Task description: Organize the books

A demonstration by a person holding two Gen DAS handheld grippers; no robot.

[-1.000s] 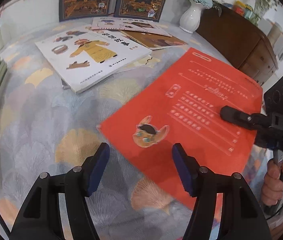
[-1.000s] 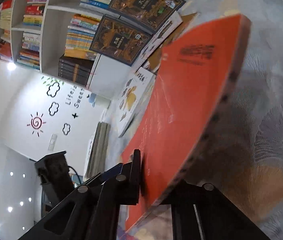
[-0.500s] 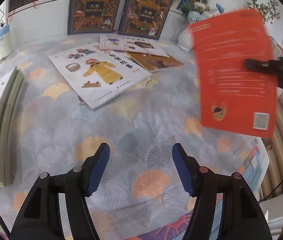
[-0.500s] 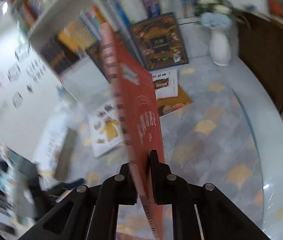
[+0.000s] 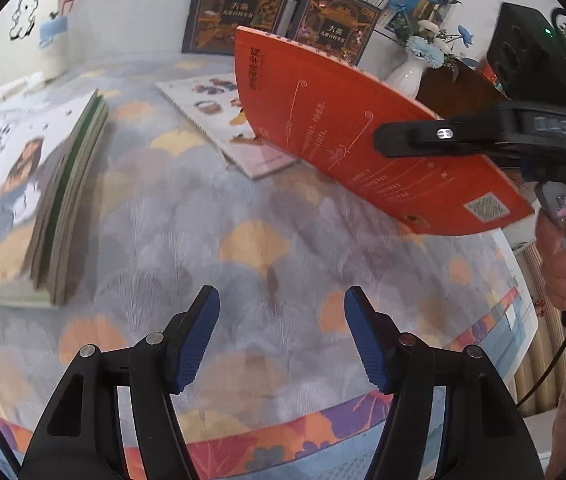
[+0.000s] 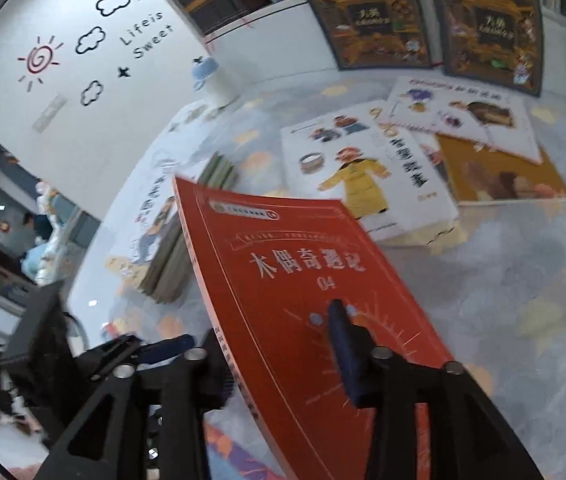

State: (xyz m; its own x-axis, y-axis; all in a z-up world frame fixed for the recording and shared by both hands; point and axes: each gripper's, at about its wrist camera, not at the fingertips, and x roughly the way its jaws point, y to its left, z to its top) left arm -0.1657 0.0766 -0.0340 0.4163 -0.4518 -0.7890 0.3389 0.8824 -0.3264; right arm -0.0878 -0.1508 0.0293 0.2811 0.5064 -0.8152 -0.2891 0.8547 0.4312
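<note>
My right gripper [image 6: 283, 344] is shut on a thin red book [image 6: 303, 292] and holds it tilted in the air above the patterned tablecloth [image 6: 523, 300]. In the left wrist view the red book [image 5: 343, 132] hangs at the upper right with the right gripper [image 5: 387, 140] clamped on its edge. A stack of several thin books [image 5: 23, 200] lies at the left; it also shows in the right wrist view [image 6: 171, 248]. My left gripper [image 5: 279, 336] is open and empty, low over the cloth near the front edge.
Loose picture books [image 6: 367, 168] lie at the back of the table. Two dark ornate books [image 5: 239, 8] lean against the white shelf. A white vase [image 5: 407, 72] with flowers stands at the back right. The table edge [image 5: 515, 320] drops off at the right.
The right gripper has swung the red book leftward and turned it over the table toward the stack. The left gripper has moved left, bringing the stack closer.
</note>
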